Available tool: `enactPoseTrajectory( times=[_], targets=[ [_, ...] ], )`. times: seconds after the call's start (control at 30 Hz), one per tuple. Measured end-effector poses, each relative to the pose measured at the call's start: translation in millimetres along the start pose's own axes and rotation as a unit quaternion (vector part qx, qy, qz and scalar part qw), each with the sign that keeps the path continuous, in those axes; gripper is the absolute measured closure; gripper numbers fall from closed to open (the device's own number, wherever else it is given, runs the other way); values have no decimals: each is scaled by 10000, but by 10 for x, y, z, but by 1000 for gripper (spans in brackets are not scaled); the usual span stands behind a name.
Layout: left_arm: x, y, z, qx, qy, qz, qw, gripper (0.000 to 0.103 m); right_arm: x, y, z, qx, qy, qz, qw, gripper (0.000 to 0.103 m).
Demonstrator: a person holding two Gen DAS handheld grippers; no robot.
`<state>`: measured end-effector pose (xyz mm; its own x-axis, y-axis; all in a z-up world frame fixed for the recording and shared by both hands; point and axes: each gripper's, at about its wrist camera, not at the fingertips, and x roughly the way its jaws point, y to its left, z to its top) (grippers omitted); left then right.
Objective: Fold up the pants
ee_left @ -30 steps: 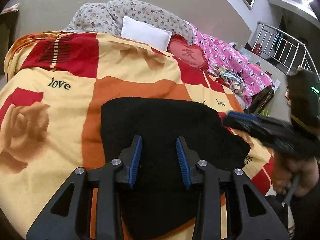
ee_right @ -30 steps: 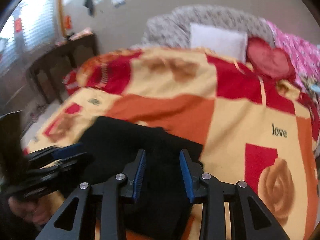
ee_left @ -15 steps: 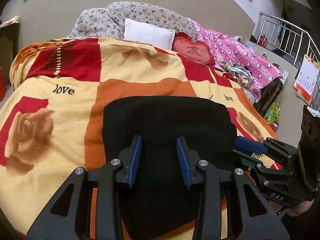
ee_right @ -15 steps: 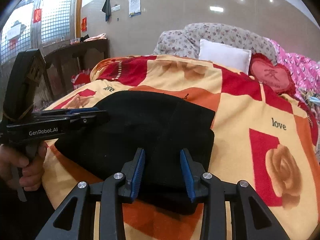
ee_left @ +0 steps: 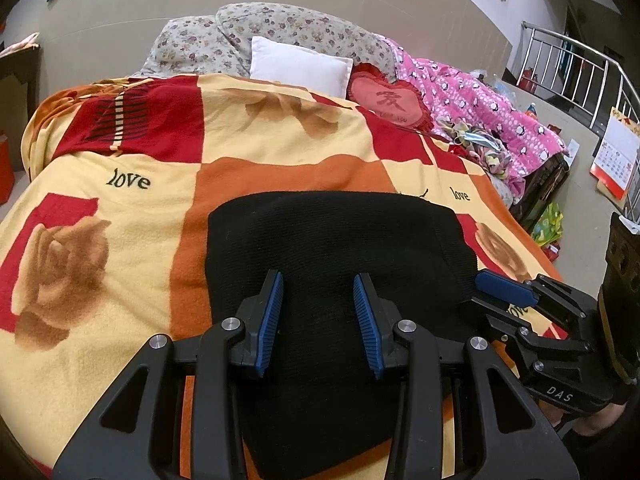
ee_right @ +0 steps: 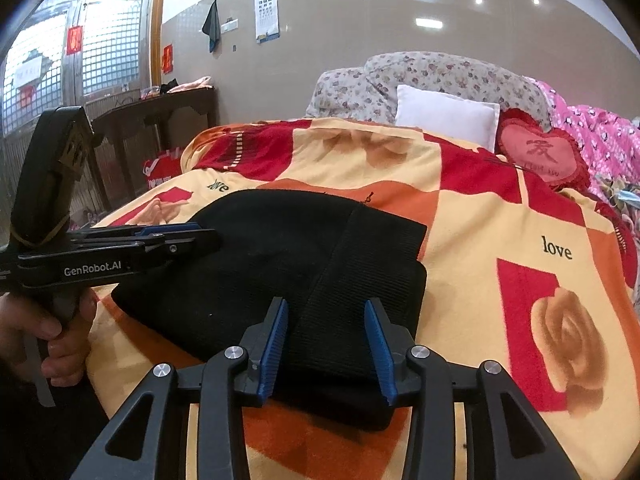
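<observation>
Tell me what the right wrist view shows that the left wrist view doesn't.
Only the right wrist view: the hand holding the left gripper, an eye chart on the wall, a dark wooden table, and the pants' ribbed band folded on top. Only the left wrist view: a metal railing and a calendar. Both: the black pants folded on the patterned blanket, the white pillow, the heart cushion, and both grippers' jaws apart, holding nothing.

Patterned blanket [ee_left: 280, 148], white pillow [ee_left: 298, 66], heart cushion [ee_left: 390, 100]
</observation>
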<state>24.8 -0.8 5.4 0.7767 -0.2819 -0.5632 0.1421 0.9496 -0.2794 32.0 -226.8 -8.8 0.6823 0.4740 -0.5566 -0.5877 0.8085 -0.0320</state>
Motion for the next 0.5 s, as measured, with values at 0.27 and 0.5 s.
enactPoseTrajectory(
  times=[0.27, 0.5],
  targets=[
    [-27, 33, 13, -62, 7, -74, 10000, 67, -29, -46, 57, 158, 133, 43, 9998, 63],
    [-355, 446, 179, -842, -156, -205, 9961, 53, -170, -833, 131, 2212, -98, 848, 9715, 62]
  ],
)
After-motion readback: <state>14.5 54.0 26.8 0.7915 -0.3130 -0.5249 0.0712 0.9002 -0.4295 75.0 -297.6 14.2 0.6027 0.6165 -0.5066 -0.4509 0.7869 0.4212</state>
